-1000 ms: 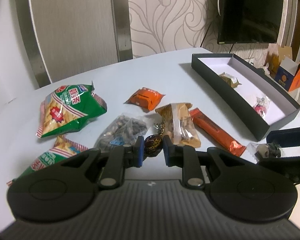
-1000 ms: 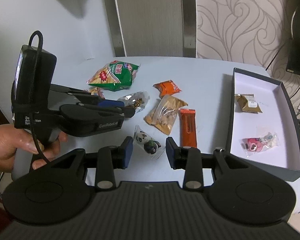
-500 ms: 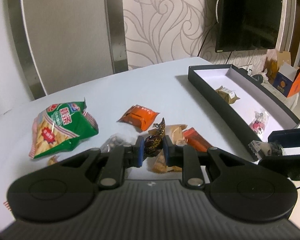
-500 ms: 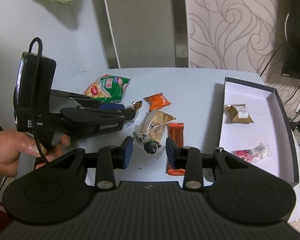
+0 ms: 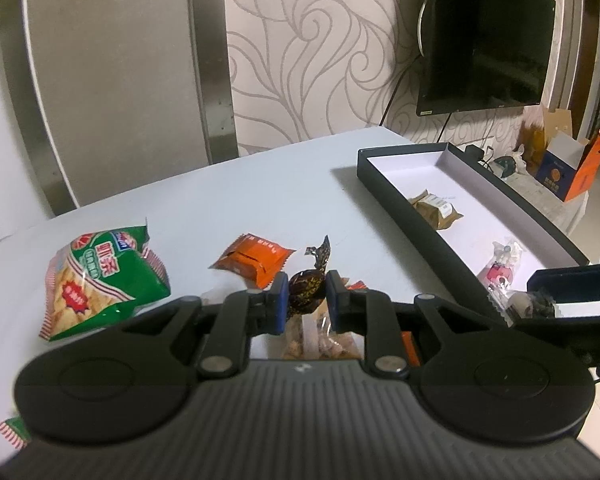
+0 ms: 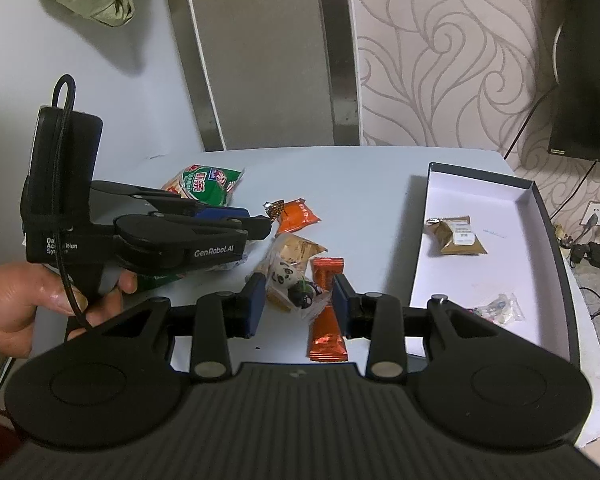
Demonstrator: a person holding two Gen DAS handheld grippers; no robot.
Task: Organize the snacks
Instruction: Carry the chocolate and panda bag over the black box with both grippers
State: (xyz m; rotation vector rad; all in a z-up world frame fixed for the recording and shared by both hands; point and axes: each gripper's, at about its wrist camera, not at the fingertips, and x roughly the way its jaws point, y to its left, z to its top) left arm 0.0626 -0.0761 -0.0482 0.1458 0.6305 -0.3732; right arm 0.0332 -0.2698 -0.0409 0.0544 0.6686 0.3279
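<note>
We have both tools loaded, heading for the long black cardboard tray with white lining (image 6: 540,216) at the table's right side; it already holds a brown wrapped cake and a clear pink-toy packet. Best, we judge, to carry each piece over the tray wall, lower until it is near the lining, then let go on bare floor apart from those two.

Left gripper (image 5: 307,300): jaws nearly closed, pinching the dark brown foil-twist candy with gold print (image 5: 304,286), lifted above the table. Right gripper (image 6: 300,300): jaws partway closed on the clear panda-print candy packet (image 6: 293,286), also lifted.

Left on the table: green crinkly chip bag (image 5: 99,280), clear peanut-bar pack, orange flat bar, small orange square packet (image 5: 255,260).

Writing: "GenRobot.AI" on the left tool's side; chip bag has white Chinese characters, too blurred for us to read.
</note>
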